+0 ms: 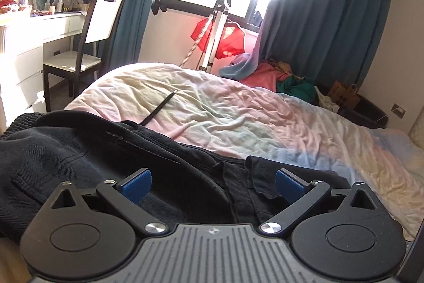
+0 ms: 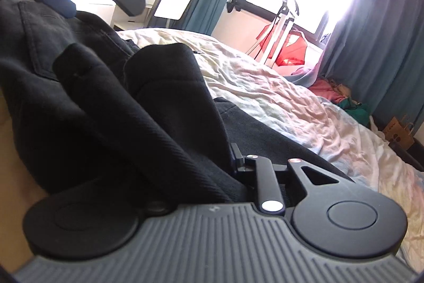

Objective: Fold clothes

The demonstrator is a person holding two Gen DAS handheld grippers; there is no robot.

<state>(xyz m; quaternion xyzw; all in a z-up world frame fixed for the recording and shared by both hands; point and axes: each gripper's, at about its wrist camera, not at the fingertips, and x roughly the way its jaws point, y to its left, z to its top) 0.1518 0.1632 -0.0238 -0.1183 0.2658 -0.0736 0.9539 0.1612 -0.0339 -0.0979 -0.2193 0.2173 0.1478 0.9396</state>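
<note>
A black garment (image 1: 79, 163) with seams and a ribbed hem lies bunched on the near left part of the bed (image 1: 238, 110). My left gripper (image 1: 212, 186) hovers just over it, open, its blue pads (image 1: 137, 183) wide apart with only cloth beneath. In the right wrist view a thick fold of the same black garment (image 2: 159, 110) rises from my right gripper (image 2: 209, 153) and hides one finger; the visible finger lies against the cloth, which looks pinched. The left gripper's blue pad (image 2: 55, 0) shows at the top left, above the garment.
The rumpled pastel sheet (image 2: 278, 92) stretches away to the right. A thin black strap (image 1: 159, 109) lies on it. Beyond the bed stand a chair (image 1: 79, 57), a white dresser (image 1: 26, 44), a metal stand (image 1: 214, 31), a heap of coloured clothes (image 1: 265, 73) and a paper bag (image 1: 344, 94).
</note>
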